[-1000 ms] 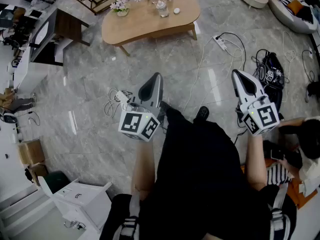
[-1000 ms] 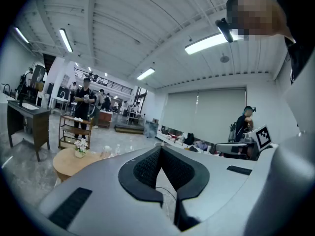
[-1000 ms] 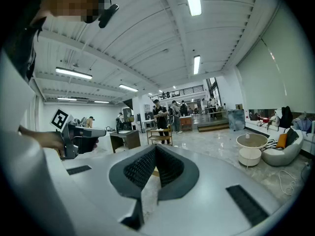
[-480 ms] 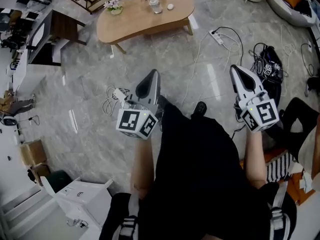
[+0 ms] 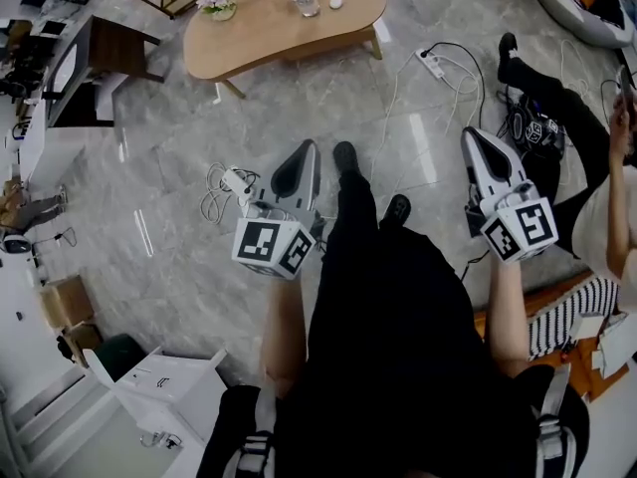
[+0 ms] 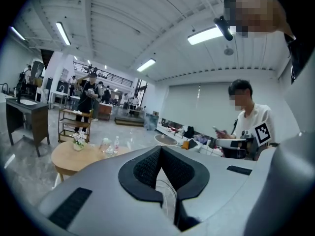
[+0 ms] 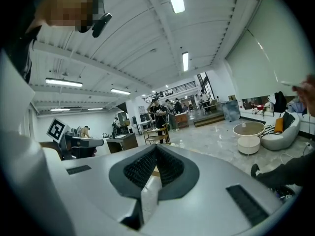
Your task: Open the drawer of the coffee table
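place: open lab hall | cues: marble floor (image 5: pixel 179 187), ceiling strip lights (image 6: pixel 63 33), floor cables (image 5: pixel 212 205), coffee table (image 5: pixel 269 33)

The coffee table (image 5: pixel 284 23) at the upper left is seen in light, matt wood with a smooth top. The floor (image 5: pixel 169 237) is laid in grey, marble-like slabs, polished so that lamps are mirrored in it. The shells of the left gripper (image 6: pixel 160 150) and the right gripper (image 7: pixel 156 146) are formed of smooth, matt grey plastic; their pads (image 6: pixel 146 168) are faced with a black, finely knobbed, rubber-like layer. A cardboard box (image 5: pixel 62 302) at the left edge is shown brown and matt. Black matt cloth is worn by the person (image 5: pixel 398 337).
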`<action>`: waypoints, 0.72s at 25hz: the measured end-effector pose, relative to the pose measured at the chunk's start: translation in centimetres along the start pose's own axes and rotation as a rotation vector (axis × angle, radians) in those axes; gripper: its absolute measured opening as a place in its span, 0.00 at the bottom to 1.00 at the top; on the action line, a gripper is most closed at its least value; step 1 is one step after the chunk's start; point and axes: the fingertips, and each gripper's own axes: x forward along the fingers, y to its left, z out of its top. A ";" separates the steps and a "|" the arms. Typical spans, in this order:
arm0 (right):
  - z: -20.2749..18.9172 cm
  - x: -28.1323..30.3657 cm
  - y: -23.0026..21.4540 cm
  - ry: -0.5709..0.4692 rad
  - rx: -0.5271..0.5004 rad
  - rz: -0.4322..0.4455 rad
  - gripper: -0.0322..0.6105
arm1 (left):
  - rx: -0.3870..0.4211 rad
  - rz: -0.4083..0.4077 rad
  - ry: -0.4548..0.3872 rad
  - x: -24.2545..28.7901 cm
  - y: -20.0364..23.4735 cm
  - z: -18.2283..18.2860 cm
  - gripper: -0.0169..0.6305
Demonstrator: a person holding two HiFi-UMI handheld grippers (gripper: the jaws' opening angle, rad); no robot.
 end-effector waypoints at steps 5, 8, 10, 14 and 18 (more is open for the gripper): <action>0.9 5.1 -0.8 0.015 0.020 0.011 0.07 | -0.008 -0.011 -0.007 3.2 3.7 0.9 0.05; 2.1 9.0 -0.6 0.031 -0.031 0.011 0.07 | -0.027 -0.016 -0.025 5.4 7.2 2.0 0.05; 3.0 11.7 -0.4 0.049 -0.069 0.001 0.07 | -0.040 -0.032 -0.037 6.8 9.5 2.9 0.05; 4.8 16.5 -0.5 0.070 -0.121 -0.025 0.07 | -0.047 -0.087 -0.055 10.3 13.3 4.7 0.05; 5.3 21.0 -0.3 0.108 -0.141 -0.047 0.07 | -0.037 -0.146 -0.027 13.4 16.6 5.4 0.05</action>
